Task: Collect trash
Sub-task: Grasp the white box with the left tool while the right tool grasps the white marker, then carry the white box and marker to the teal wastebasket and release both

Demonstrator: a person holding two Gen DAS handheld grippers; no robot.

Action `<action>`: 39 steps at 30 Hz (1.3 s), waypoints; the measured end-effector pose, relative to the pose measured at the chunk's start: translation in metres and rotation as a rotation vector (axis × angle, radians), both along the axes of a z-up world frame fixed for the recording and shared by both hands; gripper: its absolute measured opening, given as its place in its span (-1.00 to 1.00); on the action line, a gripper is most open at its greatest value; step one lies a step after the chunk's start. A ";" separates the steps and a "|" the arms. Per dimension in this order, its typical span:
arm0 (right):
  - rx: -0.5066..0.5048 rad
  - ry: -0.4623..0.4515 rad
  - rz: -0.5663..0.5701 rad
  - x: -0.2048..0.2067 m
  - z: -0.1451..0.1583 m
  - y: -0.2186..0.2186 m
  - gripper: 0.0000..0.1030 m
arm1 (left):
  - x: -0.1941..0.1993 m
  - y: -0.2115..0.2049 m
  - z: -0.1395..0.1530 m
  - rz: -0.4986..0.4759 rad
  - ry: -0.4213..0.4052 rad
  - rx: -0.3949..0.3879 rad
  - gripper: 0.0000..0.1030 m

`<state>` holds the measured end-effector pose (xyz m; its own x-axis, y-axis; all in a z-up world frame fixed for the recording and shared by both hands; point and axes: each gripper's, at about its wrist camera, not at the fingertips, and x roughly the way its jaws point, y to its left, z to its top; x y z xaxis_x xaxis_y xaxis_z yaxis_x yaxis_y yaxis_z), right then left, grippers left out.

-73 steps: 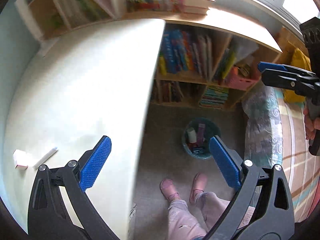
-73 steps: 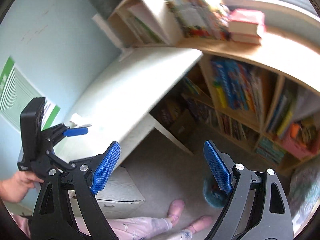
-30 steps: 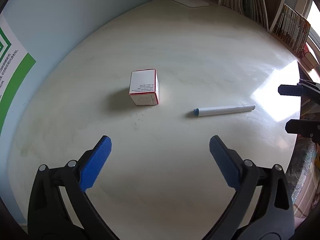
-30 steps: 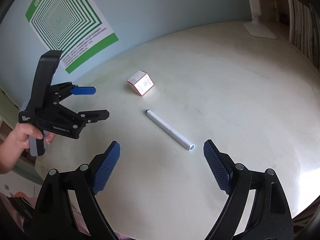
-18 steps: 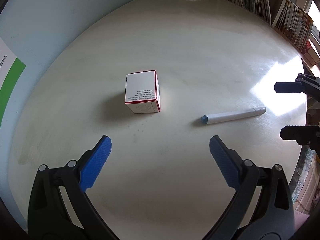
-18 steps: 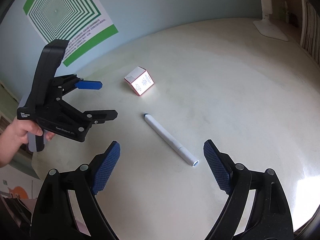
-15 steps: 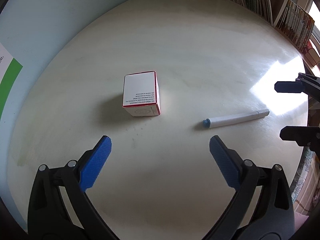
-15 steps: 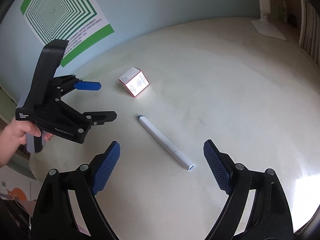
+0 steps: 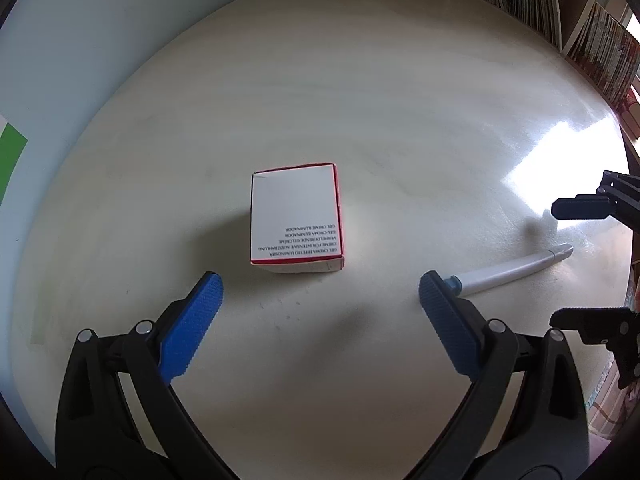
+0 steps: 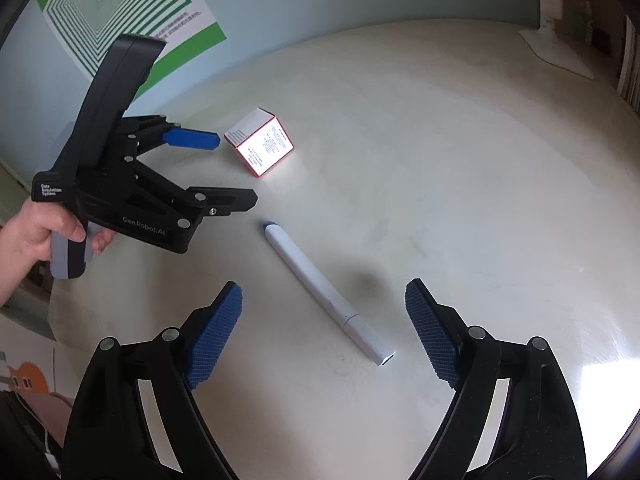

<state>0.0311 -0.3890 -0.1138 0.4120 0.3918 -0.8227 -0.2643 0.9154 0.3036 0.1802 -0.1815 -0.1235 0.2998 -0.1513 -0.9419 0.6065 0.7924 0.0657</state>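
Right wrist view is showing one white pen (image 10: 326, 290) lying just ahead of the right gripper (image 10: 323, 330), whose jaws are closing with nothing pinched. One red-edged box (image 9: 296, 218) is sitting just ahead of the spread left gripper (image 9: 320, 322), with bare tabletop (image 9: 400, 100) stretching around both to its far edge.

On the white, red-edged box (image 9: 295, 216) we read upside-down lines, among them "GEL CREME ILLUMINADOR" and "GEL-CREMA ILUMINANTE". The left gripper (image 10: 236, 168) carried "GenRobot.AI" on its black body and a small "Data Acquisition System" label. The green poster (image 10: 120, 12) had small text we could not read.
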 end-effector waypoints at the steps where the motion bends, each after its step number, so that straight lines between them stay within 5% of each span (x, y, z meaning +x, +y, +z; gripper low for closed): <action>1: -0.006 0.003 0.005 0.000 -0.002 0.001 0.53 | 0.002 0.000 -0.002 0.003 0.004 -0.004 0.87; 12: -0.072 -0.057 0.034 0.002 -0.007 0.003 0.22 | 0.023 0.001 -0.015 0.016 0.025 -0.044 0.86; 15: -0.117 -0.087 0.047 -0.001 -0.008 0.003 -0.05 | 0.028 0.002 -0.017 0.011 0.022 -0.079 0.86; 17: -0.114 -0.088 0.037 0.000 -0.008 -0.004 -0.52 | 0.029 0.003 -0.015 -0.002 0.000 -0.094 0.72; 19: -0.098 -0.075 0.021 0.002 -0.009 -0.012 -0.74 | 0.028 0.002 -0.011 -0.027 -0.016 -0.102 0.27; 21: -0.075 -0.071 0.011 0.002 -0.010 -0.018 -0.74 | 0.024 0.000 -0.007 -0.046 -0.022 -0.106 -0.26; 39: -0.032 -0.113 -0.049 -0.012 0.026 -0.038 -0.74 | -0.012 -0.007 0.030 -0.106 -0.072 -0.083 -0.26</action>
